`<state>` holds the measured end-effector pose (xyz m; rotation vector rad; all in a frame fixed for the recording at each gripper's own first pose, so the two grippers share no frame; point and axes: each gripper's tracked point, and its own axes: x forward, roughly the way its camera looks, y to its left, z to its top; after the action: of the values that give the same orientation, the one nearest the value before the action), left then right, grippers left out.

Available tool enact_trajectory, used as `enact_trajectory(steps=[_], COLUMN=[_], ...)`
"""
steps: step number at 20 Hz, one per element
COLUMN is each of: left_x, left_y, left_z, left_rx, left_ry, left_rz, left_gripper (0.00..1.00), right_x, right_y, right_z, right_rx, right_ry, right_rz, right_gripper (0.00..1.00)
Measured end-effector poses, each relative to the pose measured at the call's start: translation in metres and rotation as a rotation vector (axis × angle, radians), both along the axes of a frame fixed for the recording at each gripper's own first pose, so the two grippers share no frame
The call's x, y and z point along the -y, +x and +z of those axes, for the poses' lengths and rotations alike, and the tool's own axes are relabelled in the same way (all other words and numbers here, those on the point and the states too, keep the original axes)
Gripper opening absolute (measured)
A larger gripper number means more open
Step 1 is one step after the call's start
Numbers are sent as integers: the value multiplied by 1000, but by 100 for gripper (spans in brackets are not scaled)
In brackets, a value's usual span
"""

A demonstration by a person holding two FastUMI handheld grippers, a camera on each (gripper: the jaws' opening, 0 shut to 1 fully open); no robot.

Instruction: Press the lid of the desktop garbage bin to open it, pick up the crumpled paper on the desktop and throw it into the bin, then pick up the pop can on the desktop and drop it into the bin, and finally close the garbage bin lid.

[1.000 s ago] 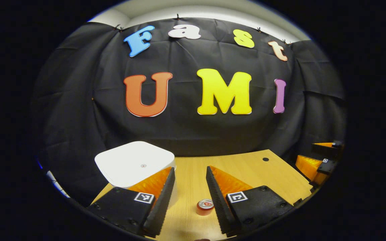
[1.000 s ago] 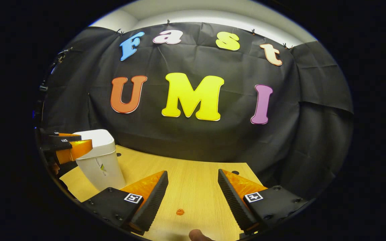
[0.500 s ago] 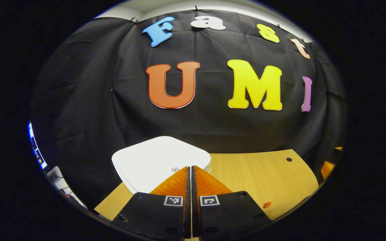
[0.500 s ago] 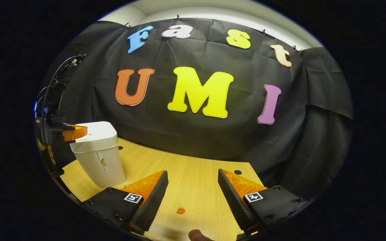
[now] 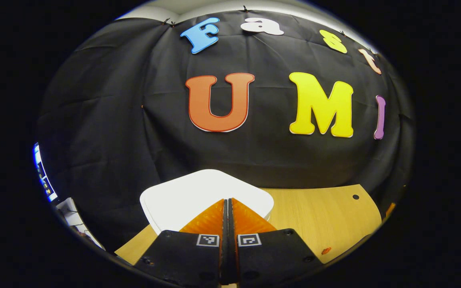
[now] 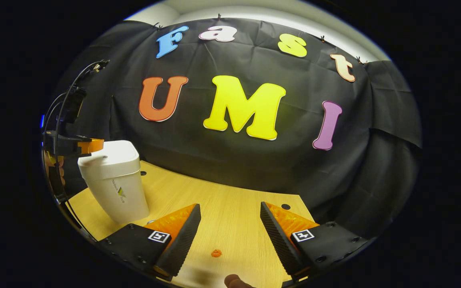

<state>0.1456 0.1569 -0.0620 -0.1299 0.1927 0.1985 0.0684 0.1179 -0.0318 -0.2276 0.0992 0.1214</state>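
The white desktop bin [image 6: 112, 184] stands at the table's left side with its lid [image 5: 182, 194] down. My left gripper [image 5: 227, 200] is shut with nothing between its fingers. Its tips sit over the near middle of the lid; I cannot tell whether they touch it. In the right gripper view that left gripper [image 6: 94, 145] shows level with the lid's top at its left edge. My right gripper [image 6: 229, 214] is open and holds nothing, low over the wooden table [image 6: 230, 224] to the right of the bin.
A small orange speck [image 6: 215, 253] lies on the table between my right gripper's fingers, and the speck [image 5: 326, 251] also appears in the left gripper view. The tabletop has round holes [image 6: 285, 207] near its far edge. Black cloth closes off the back.
My left gripper went from open to shut and swung left over the bin lid; the red pop can left its view. The right gripper barely moved.
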Motion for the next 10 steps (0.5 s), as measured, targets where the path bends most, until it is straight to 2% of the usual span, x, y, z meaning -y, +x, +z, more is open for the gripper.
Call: enact_trajectory(steps=[6, 10], left_x=[-2, -2], left_y=[4, 5], left_z=[-23, -27], left_rx=[-67, -90], left_ry=[-62, -22], left_rz=[-2, 4], left_gripper=[3, 3], right_x=[0, 2], right_y=[5, 7], right_z=[-6, -12], right_rx=[-15, -27], right_ry=[4, 1], right_rz=[-5, -9], right_gripper=[94, 94])
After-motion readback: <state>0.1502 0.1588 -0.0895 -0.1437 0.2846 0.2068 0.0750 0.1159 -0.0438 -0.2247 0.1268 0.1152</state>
